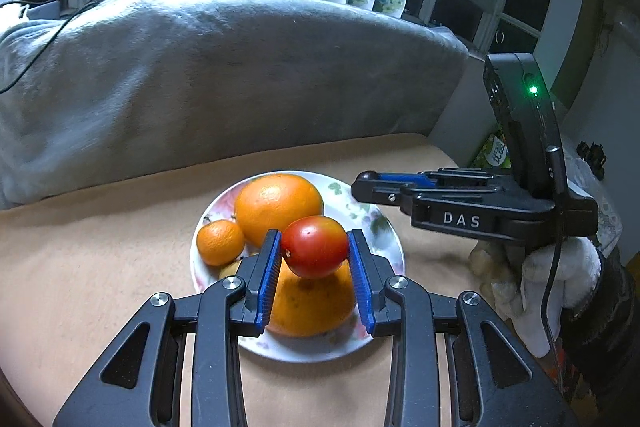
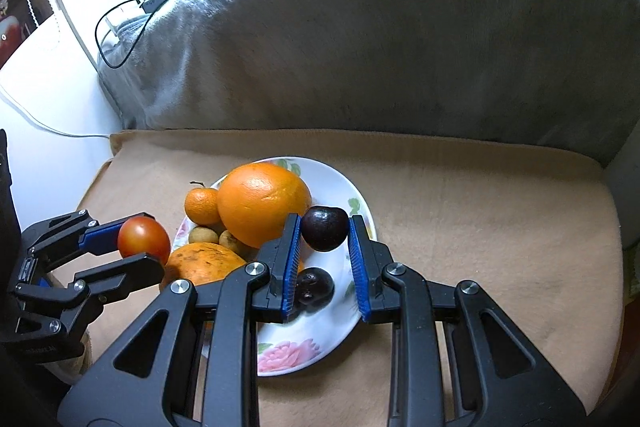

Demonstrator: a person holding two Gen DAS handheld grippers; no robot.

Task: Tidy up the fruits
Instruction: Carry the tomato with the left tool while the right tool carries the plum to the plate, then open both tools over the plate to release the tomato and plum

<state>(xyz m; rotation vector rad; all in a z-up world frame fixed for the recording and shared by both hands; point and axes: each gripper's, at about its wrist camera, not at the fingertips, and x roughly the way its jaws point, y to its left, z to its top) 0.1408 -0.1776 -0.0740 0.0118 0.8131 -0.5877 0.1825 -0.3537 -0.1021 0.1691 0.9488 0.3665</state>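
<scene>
L gripper (image 1: 314, 253) has its jaws clamped on a red tomato (image 1: 314, 247), both blue pads (image 1: 267, 279) pressed vs. its sides, fruit held up off the plate (image 1: 384, 239). Directly under the jaws sits a flatter orange (image 1: 316, 303); just ahead of the tips a big round orange (image 1: 279, 205), and to the left of it, past the L pad, a small mandarin (image 1: 220, 242). R gripper (image 2: 325, 239) holds a dark plum (image 2: 324, 229) betw. its jaws; the L pad touches it, a thin gap seems to show at the R pad, so can't tell how firm the grip is. Plum is up above the plate's right half. Below the jaws, near the L pad, a 2nd dark fruit (image 2: 314, 287) lies on the plate. Ahead-left of the R jaws: big orange, mandarin, 2 small tan fruits (image 2: 208, 237) tucked betw. the oranges. In R wrist view the L gripper w/ tomato is well left of the R jaws, at the plate's edge. Plate rests on a tan cloth (image 2: 480, 227); grey blanket (image 2: 400, 47) bunched beyond both jaws.
</scene>
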